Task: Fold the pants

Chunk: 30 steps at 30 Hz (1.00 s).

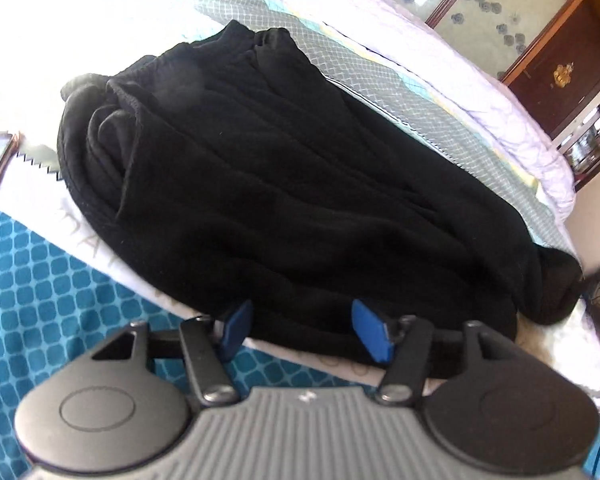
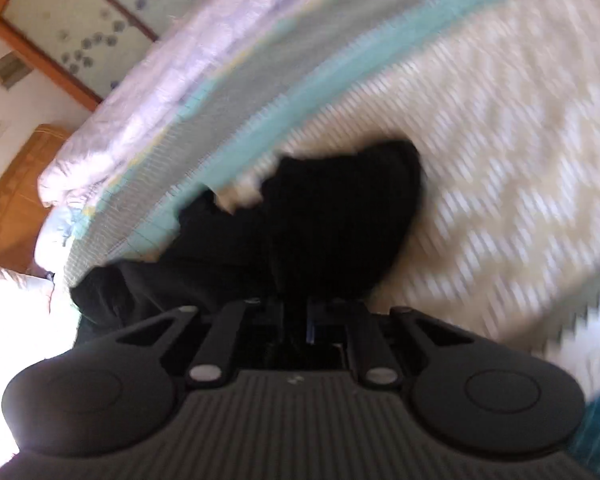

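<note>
the black pants (image 1: 284,184) lay in a long bunched heap on the bed (image 1: 452,64), running from 11 o'clock to 4 o'clock in the left view. their near edge sat right at the edge of the white sheet (image 1: 32,184), where the blue squared cloth (image 1: 40,280) began at 8 o'clock. a crumpled end of the pants hung close to the bed's edge at 4 o'clock.

the left gripper (image 1: 300,330) was at 6 o'clock, at the near edge of the pants. its blue pads (image 1: 370,330) stood apart, with the pants' edge in the gap. i could not tell if the pads touched the cloth.

in the right view, all blurred, the right gripper (image 2: 296,320) was at 6 o'clock with its fingers pulled together. black cloth (image 2: 332,232) lay just in front of them, but i could not tell if any was pinched.

there was open bed past the pants at 12 to 2 o'clock in the left view, up to a pale crumpled cover (image 1: 500,92). a brown cabinet (image 1: 556,76) stood beyond the bed at 2 o'clock. in the right view, bare striped sheet (image 2: 500,168) lay open at 3 o'clock.
</note>
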Motion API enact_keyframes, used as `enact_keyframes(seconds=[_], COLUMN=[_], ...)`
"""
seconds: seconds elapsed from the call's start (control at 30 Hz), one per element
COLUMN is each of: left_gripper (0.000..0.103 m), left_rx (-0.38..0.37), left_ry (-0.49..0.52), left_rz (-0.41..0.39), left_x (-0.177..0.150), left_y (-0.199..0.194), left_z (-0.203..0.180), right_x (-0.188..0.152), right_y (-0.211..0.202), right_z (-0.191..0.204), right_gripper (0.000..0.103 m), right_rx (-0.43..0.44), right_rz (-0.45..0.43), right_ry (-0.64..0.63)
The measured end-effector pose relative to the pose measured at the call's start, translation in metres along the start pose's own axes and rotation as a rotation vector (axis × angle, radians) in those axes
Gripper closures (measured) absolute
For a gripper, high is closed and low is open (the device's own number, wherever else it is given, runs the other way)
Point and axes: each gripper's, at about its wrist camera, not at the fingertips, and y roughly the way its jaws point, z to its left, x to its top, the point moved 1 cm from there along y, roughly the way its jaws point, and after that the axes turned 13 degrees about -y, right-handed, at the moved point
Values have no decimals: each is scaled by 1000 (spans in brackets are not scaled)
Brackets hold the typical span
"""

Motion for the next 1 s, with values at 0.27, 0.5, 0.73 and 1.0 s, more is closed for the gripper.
enact_keyframes(seconds=[0.27, 0.5, 0.73, 1.0], left_gripper=[38, 30, 18, 92], left_rx=[-30, -45, -72, -30], left_ry=[-11, -39, -154, -142], left_rz=[19, 27, 44, 68], left_x=[-3, -3, 11, 12], left_y=[-13, -23, -13, 2], left_z=[10, 18, 29, 15], right_x=[187, 163, 29, -22], right_y=[16, 55, 55, 71], right_z=[114, 93, 21, 9], right_gripper=[91, 37, 36, 93], right_rx=[68, 36, -24, 9], right_rz=[-249, -195, 34, 147], right_ry=[-228, -260, -361, -231])
